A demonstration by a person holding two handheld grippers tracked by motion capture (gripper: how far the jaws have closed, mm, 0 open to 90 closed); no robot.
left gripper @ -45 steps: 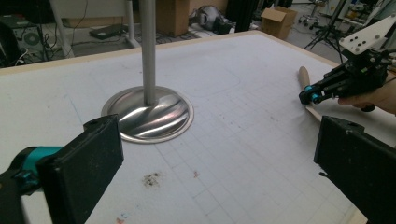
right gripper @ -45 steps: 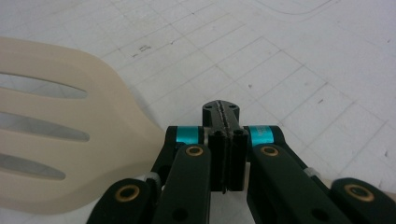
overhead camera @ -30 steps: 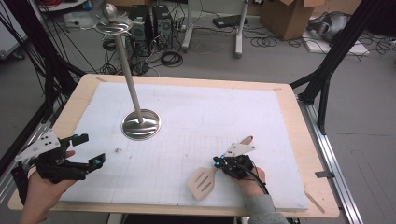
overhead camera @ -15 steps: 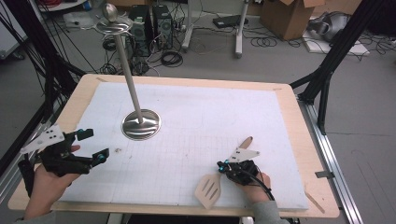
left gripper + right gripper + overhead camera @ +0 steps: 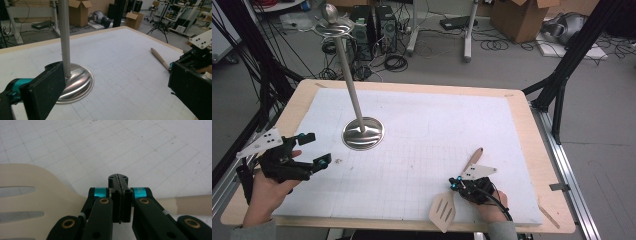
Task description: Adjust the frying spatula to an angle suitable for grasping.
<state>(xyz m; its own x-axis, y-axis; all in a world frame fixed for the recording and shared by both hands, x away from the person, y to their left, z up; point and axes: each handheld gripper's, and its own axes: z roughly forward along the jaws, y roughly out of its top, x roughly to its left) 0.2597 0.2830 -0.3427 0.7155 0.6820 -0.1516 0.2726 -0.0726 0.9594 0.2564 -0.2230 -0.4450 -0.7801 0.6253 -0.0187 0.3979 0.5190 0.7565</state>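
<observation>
Right gripper holds the spatula by its neck, left gripper waits wide

The right gripper, jaws pinched on the wooden spatula at the desk's near right, apparently keeps it raised; the left gripper, gaping, faces the steel stand, likely readying a steadying hold

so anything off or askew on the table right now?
Nothing spilled or damaged. One oddity: the wooden spatula hangs its slotted blade past the table's near edge, with the right gripper shut over its handle. The metal stand sits flat with its pole upright. The left gripper is open, holding nothing.
</observation>
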